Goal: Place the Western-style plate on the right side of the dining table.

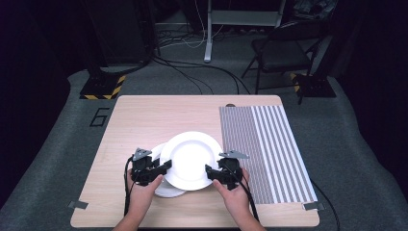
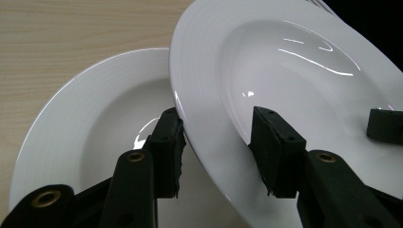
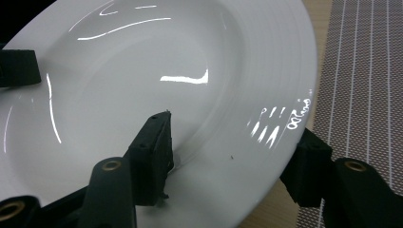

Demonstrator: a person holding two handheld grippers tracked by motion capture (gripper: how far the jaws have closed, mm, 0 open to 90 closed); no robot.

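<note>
– Now, how is the top plate [image 1: 190, 159] held?
– Its rims are gripped by the left tool [image 1: 161, 169] and right tool [image 1: 211, 172], over the lower plate [image 2: 90, 118]. If tilted, it may be dropped and chipped.

A white deep plate [image 1: 190, 159] is held tilted above the table, its near-left rim overlapping a second white plate [image 1: 162, 188] lying flat beneath.

Two glossy white glazed plates [image 1: 190, 159] on matt pale wood-grain table [image 1: 144, 120], beside woven striped mat [image 1: 262, 144]
</note>
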